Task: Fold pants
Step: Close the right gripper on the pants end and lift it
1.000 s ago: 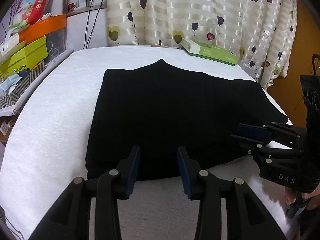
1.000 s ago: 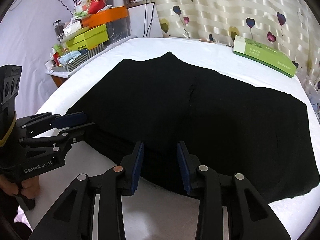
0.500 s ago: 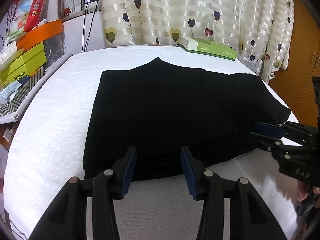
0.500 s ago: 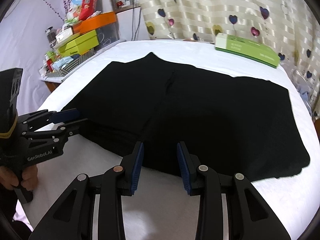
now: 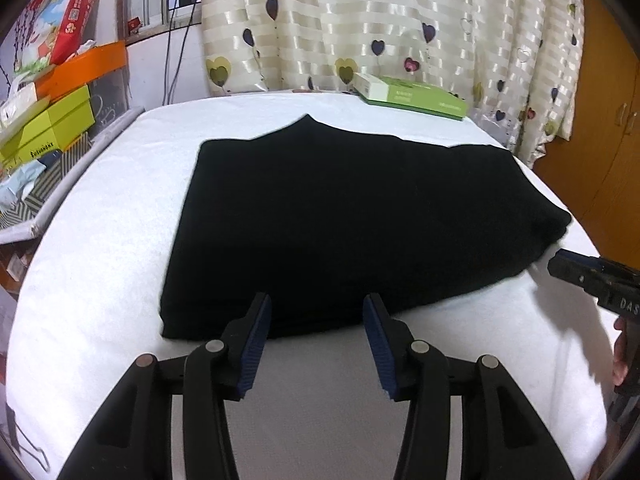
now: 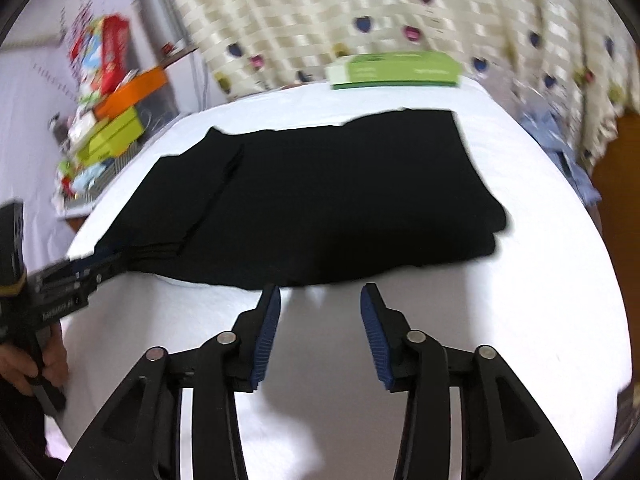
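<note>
Both grippers have backed off the black pants point(image 5: 352, 220): a second ago their tips overlapped the near hem, and now the left gripper point(image 5: 316, 340) and right gripper point(image 6: 320, 328) hang at six o'clock of the cloth, fingers spread and holding nothing. The pants lie folded flat mid-counter point(image 5: 100, 240), a green box point(image 5: 412, 94) beyond at one o'clock. I'd judge this fold set down, another perhaps to come.

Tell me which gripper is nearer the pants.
Left. The left gripper has its fingertips over the near edge of the pants; the right gripper sits just short of that edge, apart.
</note>
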Tool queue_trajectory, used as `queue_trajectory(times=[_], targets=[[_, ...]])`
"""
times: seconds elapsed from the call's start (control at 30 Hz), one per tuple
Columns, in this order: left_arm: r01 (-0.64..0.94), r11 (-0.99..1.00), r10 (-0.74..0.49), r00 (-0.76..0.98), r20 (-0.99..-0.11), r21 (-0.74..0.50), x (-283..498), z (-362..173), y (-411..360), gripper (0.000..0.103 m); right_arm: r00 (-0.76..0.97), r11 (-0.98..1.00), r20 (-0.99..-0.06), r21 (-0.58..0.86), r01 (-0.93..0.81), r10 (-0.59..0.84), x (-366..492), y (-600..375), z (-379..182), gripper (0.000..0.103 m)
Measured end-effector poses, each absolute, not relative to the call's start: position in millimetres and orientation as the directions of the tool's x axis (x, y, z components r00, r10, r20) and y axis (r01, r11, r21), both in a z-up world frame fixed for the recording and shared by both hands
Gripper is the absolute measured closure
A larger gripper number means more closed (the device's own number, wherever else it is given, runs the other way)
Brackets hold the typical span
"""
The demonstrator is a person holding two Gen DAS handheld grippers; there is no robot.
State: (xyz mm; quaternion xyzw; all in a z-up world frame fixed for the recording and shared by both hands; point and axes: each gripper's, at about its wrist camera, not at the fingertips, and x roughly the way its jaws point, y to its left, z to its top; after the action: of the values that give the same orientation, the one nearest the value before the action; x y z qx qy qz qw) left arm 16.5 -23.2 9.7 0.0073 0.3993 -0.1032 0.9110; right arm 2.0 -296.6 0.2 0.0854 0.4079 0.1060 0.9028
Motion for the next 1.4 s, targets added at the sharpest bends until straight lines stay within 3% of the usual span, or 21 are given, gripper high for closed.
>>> queue_trajectory(times=[0.27, 0.37, 0.63, 1.4], targets=[[0.232, 0.966, -0.235, 0.627, -0.743, -0.110, -8, 5, -38, 0.053, 0.659, 0.923, -0.689, 0.384, -0.022, 0.303, -9, -330, -1, 0.058], [0.230, 0.969, -0.216, 0.633, -0.744, -0.086, -10, 5, -41, 0.053, 0.658, 0.895, -0.678, 0.447, 0.015, 0.327, -4, -341, -5, 0.052], [0.220, 0.974, -0.177, 0.624, -0.761, -0.046, -9, 1, -47, 0.053, 0.674, 0.829, -0.639, 0.554, 0.071, 0.370, 9, -359, -11, 0.051], [0.219, 0.970, -0.219, 0.619, -0.754, -0.103, -8, 2, -42, 0.052, 0.745, 0.739, -0.608, 0.629, 0.240, 0.275, 34, -378, -13, 0.051]])
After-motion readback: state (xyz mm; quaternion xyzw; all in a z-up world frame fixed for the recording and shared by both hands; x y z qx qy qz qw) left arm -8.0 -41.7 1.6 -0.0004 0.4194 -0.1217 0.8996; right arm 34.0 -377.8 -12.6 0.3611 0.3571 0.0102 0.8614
